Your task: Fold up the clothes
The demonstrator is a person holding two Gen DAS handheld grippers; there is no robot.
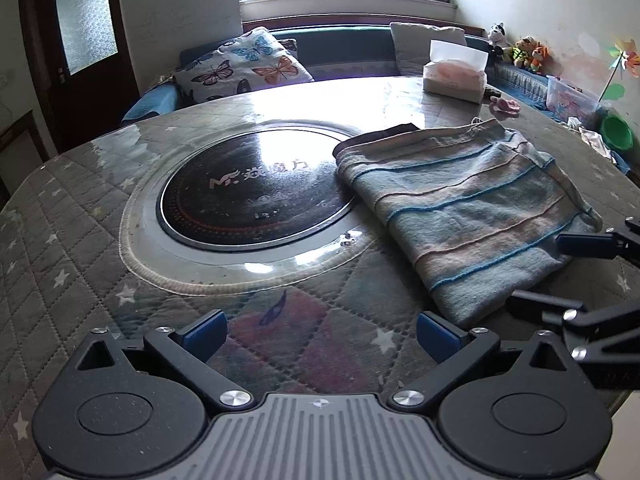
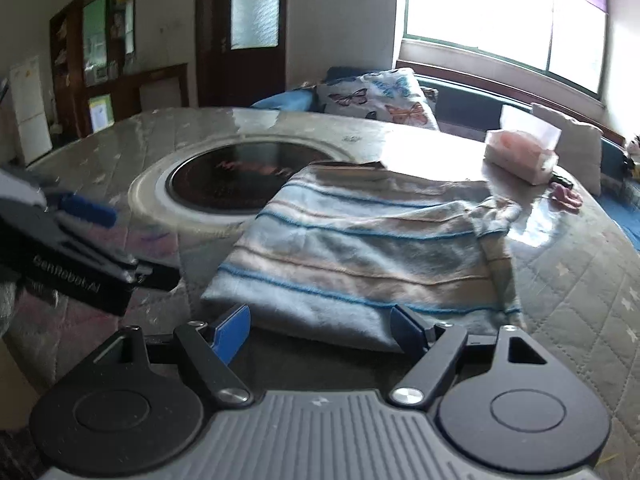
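Folded striped garment [image 2: 360,256] overlaps hob [image 1: 256,188]; tissue box [image 1: 456,76] behind.

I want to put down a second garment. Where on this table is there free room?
Free: the quilted star-print tabletop left of the round black cooktop, and the near edge before the left gripper. Crowded: the right side, with the striped folded cloth, right gripper and tissue box.

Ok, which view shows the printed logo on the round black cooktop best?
The left wrist view: the cooktop lies almost fully exposed and sharp, its pale lettering readable in the middle. In the right wrist view the cooktop sits farther off, blurred, partly hidden by the striped folded cloth, its lettering only a reddish smear.
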